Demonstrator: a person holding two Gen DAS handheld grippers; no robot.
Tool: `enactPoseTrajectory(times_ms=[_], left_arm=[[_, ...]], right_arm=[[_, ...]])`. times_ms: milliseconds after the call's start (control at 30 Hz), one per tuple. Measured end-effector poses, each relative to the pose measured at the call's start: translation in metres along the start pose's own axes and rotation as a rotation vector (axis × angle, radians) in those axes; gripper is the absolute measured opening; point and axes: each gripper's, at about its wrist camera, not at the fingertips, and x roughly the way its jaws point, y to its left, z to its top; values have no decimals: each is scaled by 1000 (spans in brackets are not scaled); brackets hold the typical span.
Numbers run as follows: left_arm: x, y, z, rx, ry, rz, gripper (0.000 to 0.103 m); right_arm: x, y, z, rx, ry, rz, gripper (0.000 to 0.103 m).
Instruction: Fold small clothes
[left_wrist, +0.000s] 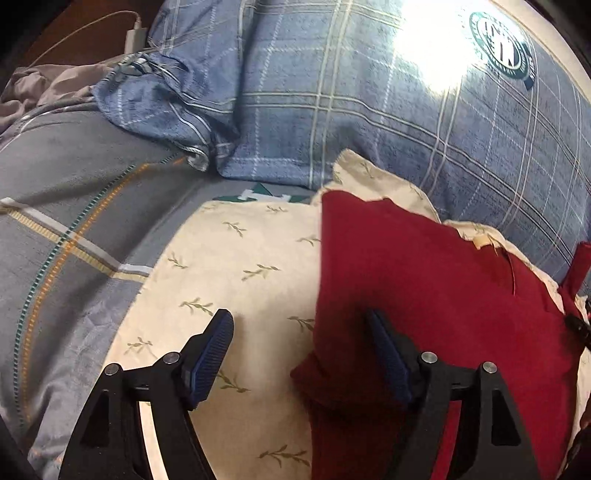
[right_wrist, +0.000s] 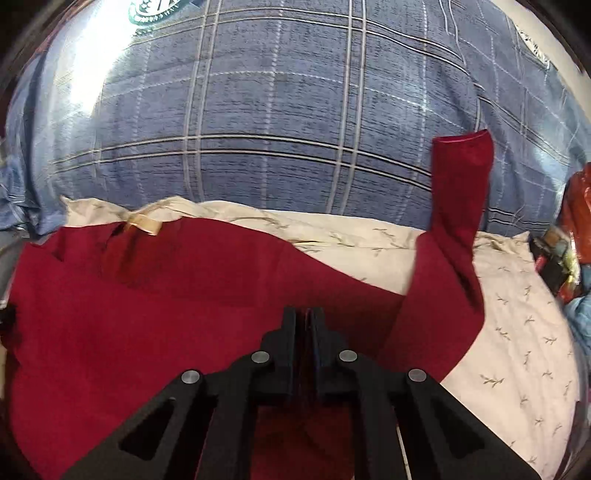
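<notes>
A: Start at the grippers. How do they stand?

B: The left gripper (left_wrist: 299, 334) has its blue-padded fingers spread wide with nothing between them. One finger hangs over the cream cloth, the other over the left edge of the red garment (left_wrist: 424, 295). The right gripper (right_wrist: 303, 321) has its fingers pressed together over the red garment (right_wrist: 184, 314); whether any cloth is pinched in there, I cannot tell.

A: And the surface under them?

B: A cream pillow (left_wrist: 236, 266) printed with small green sprigs; the garment lies on it. In the right wrist view the same pillow (right_wrist: 517, 332) shows bare at 3 to 4 o'clock.

A: Farther out?

B: From 10 to 2 o'clock in both views, a blue plaid quilt (left_wrist: 369, 110) rises behind the pillow, with a round green and white badge (left_wrist: 502, 48) at 1 o'clock in the left view and strong glare beside it. At 9 o'clock in the left view lies a grey sheet (left_wrist: 74, 177) with teal and orange stripes, and at 11 o'clock a white charger with cable (left_wrist: 133, 37) on dark wood.

A: Any containers?

B: Only a red-orange bag (right_wrist: 580, 206) at 3 o'clock in the right view, with dark objects just below it; its contents are too blurred to name.

A: How does the garment look?

B: Deep red, mostly flat, softly creased. One sleeve (right_wrist: 461, 192) points up toward 1 o'clock, its cuff on the quilt. A tan label (right_wrist: 144, 223) sits at the top edge.
</notes>
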Motion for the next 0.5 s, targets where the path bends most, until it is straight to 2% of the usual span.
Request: enactPoseTrajectory(times_ms=[100,200,233,267,333,400,500], left_arm=[[4,4,0,-10,20,-9,75],[4,6,2,-13,21,-7,75],[3,7,3,-16,21,-5,75],[3,8,3,-20,21,-4,75],[2,11,5,-25,21,1,75],[0,12,6,-26,16,9,75],[-2,15,6,-22,12,24,75]], right_arm=[[8,-4,-2,41,52,-4,7],[-11,-6,3,73,4,-43,18],[-22,-6,8,98,-20,-9,23],[-33,-1,13,114,-51,82,27],[-45,22,24,56,-67,234,51],[-49,57,32,-24,-60,385,57],[-43,127,45,-166,-17,593,59]])
